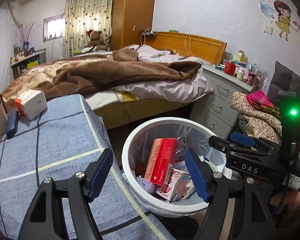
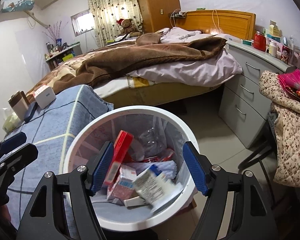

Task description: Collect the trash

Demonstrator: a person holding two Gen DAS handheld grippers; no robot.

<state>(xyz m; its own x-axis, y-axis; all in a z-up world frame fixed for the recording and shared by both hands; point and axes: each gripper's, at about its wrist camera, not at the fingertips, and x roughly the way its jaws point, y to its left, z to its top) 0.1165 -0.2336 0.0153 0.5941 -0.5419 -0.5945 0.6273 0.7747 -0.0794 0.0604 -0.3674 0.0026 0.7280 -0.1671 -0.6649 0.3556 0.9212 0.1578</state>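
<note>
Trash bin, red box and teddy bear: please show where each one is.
Trash bin (image 2: 70, 156), right wrist view, on its white rim.
Red box (image 1: 162, 160), left wrist view, on its front face.
Teddy bear (image 2: 128, 25), right wrist view, on its body.

The left hand-held gripper (image 1: 150, 173) hangs with jaws apart and empty over the white trash bin (image 1: 128, 150); a red box (image 1: 161, 160) stands tilted inside the bin.

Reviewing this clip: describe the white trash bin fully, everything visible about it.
The trash bin is round, white and plastic-looking, lined with a clear bag. It stands upright on the tiled floor beside the blue-covered table, near the bed. Inside lie a red carton, other cartons, crumpled clear plastic and a pale cloth. Neither gripper touches it.
</note>
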